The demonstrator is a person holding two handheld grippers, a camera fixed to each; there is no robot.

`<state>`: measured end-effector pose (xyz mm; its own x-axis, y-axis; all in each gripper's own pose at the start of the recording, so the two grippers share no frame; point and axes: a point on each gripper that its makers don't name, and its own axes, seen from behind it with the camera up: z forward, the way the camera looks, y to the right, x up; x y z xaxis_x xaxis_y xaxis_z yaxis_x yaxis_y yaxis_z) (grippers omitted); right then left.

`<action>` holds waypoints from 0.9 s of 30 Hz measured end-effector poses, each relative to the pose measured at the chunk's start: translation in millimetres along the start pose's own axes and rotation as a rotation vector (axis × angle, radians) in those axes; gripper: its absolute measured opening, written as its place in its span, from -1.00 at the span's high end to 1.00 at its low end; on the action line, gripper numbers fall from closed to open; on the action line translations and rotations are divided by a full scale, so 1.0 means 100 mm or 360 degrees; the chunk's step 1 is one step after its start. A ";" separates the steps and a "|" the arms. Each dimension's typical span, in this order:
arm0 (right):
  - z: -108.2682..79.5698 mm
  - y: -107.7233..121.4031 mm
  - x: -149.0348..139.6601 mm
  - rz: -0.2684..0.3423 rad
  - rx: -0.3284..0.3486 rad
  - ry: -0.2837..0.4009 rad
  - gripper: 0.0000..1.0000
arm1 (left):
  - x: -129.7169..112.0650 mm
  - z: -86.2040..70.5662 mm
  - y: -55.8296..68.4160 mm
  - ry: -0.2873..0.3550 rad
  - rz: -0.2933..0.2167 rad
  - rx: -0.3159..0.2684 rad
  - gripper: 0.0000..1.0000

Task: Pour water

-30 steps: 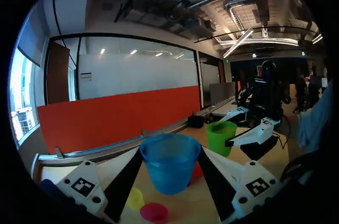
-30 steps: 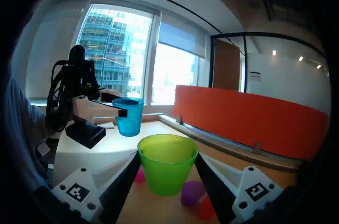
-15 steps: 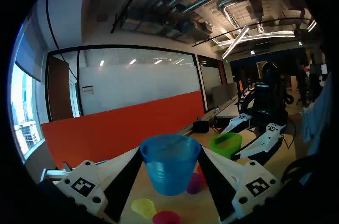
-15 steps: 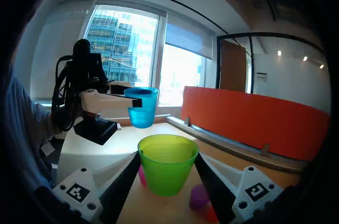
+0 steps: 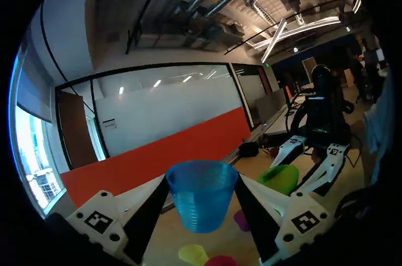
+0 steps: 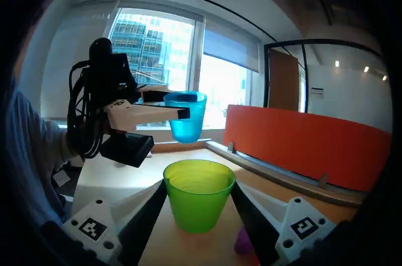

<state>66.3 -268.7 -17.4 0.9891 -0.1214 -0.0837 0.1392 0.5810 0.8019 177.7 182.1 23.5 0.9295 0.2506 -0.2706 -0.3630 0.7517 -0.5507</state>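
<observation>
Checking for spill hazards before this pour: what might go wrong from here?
1. The blue cup, in the left gripper, hangs apart from the green cup in the right gripper, not over it; tipping now would likely wet the table.
2. Both cups are pinched only at their sides, so either may slip when tilted.

The pale wooden worktop (image 5: 221,240) carries three small cups: a yellow cup (image 5: 193,254) and a pink cup (image 5: 221,261) just beside each other, a purple cup (image 5: 241,219) near them
</observation>
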 end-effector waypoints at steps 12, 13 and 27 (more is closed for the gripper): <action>0.17 -0.13 0.04 -0.0006 0.0058 0.0019 -0.83 | 0.13 0.08 -0.12 0.0017 0.0254 0.0058 -0.75; 0.18 -0.14 0.05 -0.0005 0.0061 0.0020 -0.83 | 0.14 0.09 -0.12 0.0016 0.0279 0.0061 -0.75; 0.30 -0.17 0.04 0.0009 0.0089 0.0017 -0.83 | 0.33 0.10 -0.15 0.0019 0.0660 0.0093 -0.74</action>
<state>66.4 -303.0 -13.4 0.9903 -0.1099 -0.0852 0.1312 0.5357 0.8341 214.1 185.6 30.8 0.7044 0.5325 -0.4694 -0.7017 0.6219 -0.3475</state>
